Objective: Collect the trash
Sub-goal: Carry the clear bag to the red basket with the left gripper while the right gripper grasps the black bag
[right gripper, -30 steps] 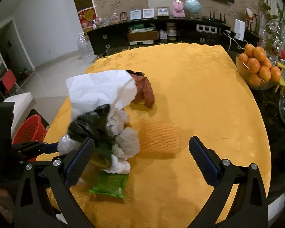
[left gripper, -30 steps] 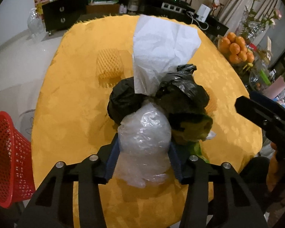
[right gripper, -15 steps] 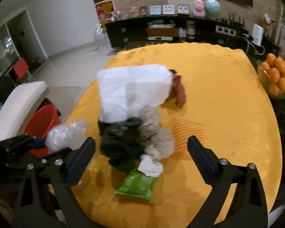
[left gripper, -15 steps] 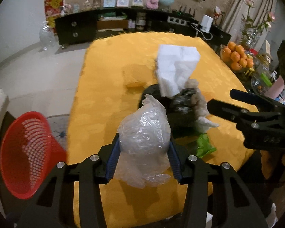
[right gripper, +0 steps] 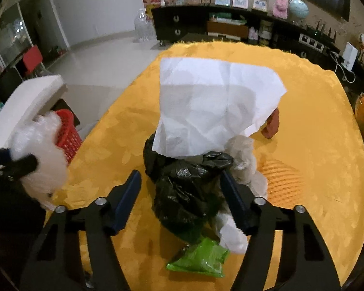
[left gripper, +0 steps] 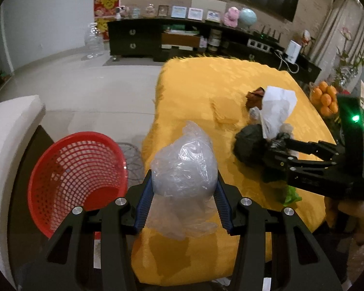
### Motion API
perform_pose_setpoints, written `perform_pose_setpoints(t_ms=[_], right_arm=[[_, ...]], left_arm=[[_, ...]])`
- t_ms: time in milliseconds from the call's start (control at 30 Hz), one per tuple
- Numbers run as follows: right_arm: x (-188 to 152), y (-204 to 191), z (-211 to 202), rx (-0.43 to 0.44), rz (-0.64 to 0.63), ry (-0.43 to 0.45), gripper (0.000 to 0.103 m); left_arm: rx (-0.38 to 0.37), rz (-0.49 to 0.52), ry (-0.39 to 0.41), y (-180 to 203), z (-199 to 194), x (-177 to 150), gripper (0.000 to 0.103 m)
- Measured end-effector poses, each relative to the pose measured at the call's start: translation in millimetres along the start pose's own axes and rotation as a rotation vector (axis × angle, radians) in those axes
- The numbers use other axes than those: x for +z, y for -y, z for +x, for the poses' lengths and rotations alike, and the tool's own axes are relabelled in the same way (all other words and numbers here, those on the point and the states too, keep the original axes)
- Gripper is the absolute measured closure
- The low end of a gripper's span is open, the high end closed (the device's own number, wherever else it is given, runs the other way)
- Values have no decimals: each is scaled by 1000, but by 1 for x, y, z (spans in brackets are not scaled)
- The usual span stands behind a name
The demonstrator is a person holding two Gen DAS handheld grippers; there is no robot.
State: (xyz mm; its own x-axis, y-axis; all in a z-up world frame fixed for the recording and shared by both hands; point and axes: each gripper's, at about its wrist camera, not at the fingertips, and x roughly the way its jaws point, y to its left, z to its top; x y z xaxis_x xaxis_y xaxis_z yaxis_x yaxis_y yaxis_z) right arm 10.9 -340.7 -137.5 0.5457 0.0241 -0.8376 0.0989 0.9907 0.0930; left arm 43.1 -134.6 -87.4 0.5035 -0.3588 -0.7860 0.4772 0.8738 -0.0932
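My left gripper point(left gripper: 183, 180) is shut on a crumpled clear plastic bag point(left gripper: 184, 162), held above the near left edge of the yellow table point(left gripper: 206, 89). A red mesh basket point(left gripper: 77, 169) stands on the floor just left of it. My right gripper point(right gripper: 182, 189) straddles a black plastic bag point(right gripper: 179, 203) in the trash pile. Its jaws are closing; the right pad meets the bag and a gap shows at the left pad. A white paper sheet point(right gripper: 213, 106) lies on the pile, and a green wrapper point(right gripper: 201, 259) lies at its near edge.
An orange foam net point(right gripper: 281, 179) and a brown wrapper point(right gripper: 271, 126) lie right of the pile. A bowl of oranges point(left gripper: 325, 99) stands at the table's right edge. A white seat point(left gripper: 9, 126) stands left of the basket, and a dark sideboard point(left gripper: 182, 41) behind.
My left gripper carried the clear bag off the pile, leftward to the table edge by the red basket. My right gripper came over the black bag and its jaws narrowed.
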Motion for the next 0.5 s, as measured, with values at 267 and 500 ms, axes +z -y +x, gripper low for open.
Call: perform_pose_setpoints(t_ms=[267, 500], right_arm=[[-3, 1, -2, 3, -4, 9, 63], [1, -5, -31, 57, 4, 63, 64]], left_arm=[[31, -35, 16, -13, -8, -2, 58], [59, -59, 55, -26, -20, 1, 58]])
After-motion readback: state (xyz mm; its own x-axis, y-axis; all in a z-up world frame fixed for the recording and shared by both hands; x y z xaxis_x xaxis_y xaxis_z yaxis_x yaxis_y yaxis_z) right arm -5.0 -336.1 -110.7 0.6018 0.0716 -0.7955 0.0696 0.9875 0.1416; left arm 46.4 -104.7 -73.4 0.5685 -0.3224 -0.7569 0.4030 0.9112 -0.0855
